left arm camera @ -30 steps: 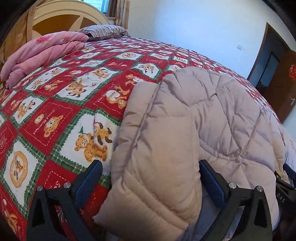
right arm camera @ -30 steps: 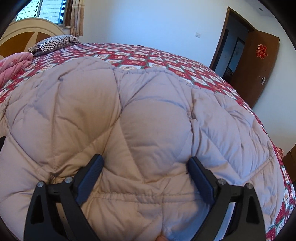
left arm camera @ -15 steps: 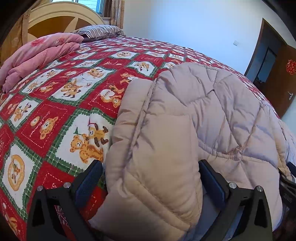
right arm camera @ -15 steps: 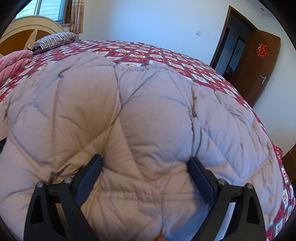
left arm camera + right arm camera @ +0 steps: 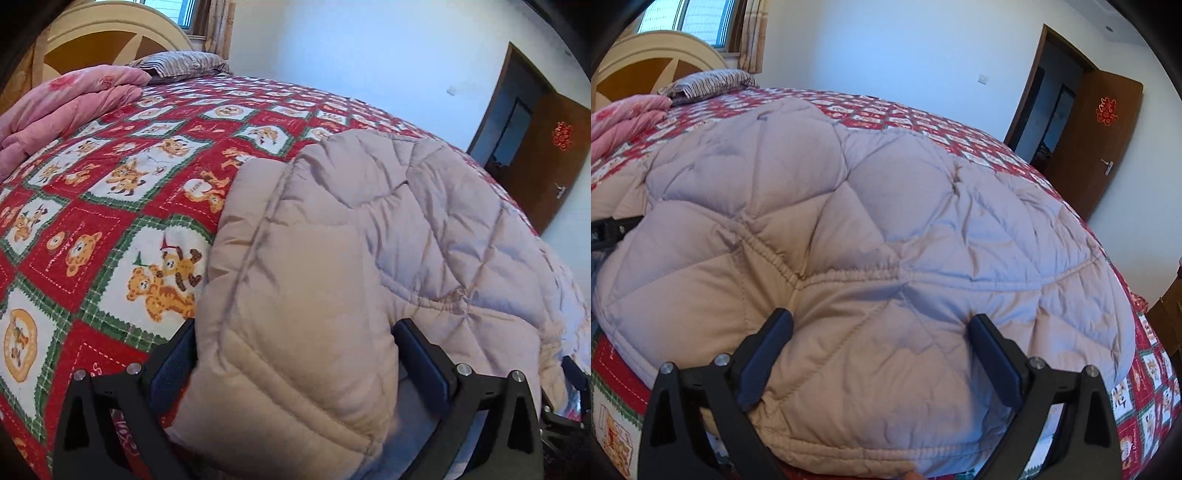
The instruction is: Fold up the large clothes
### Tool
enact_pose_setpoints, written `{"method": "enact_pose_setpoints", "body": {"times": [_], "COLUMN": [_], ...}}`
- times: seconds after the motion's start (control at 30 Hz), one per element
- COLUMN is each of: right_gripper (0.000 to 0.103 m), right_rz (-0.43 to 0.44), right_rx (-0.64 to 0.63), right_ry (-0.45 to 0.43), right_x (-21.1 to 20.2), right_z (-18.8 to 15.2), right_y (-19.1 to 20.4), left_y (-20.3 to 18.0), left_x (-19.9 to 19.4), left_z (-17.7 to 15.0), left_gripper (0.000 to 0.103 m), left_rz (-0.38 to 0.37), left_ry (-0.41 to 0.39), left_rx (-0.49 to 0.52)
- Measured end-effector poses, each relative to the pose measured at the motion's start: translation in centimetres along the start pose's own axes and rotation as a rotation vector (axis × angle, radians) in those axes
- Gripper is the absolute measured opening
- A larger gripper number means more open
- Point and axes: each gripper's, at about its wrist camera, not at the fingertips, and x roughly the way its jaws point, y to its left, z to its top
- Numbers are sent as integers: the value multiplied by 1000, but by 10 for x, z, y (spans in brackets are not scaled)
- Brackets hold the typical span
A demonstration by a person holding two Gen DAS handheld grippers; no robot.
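With both jaws wide apart around the puffy coat (image 5: 886,229), close left gripper (image 5: 295,363) and right gripper (image 5: 881,347) firmly on the lower-frame hem before lifting

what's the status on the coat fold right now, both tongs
Left tongs open, straddling the beige quilted coat. Right tongs open, straddling its near edge. Coat on the bedspread. Nothing in the way.
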Motion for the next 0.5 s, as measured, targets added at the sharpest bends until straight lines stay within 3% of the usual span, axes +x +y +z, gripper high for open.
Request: {"method": "enact_pose_setpoints", "body": {"times": [0.2,0.3,0.37,0.5], "right_gripper": [98,98,98,98], "right_rz": [-4,-7,-9,-16], "right_rx": [4,4,5,1], "right_ry": [-14,-18,-21,-20], "right_x": [-1,-1,-1,0], "right_z": [-4,-5,-5,-5], "right_y": [1,3,3,4], "left_y": [-6,0,0,0], "left_x": [-6,-7,-9,-23], "left_z": [-3,-2,-3,-5], "left_gripper": [90,73,55,38], "left_rz": [-63,-124,-157,-197], "left_ry": [-8,-1,-2,-23], "left_rx": [1,-56,-77,-96]}}
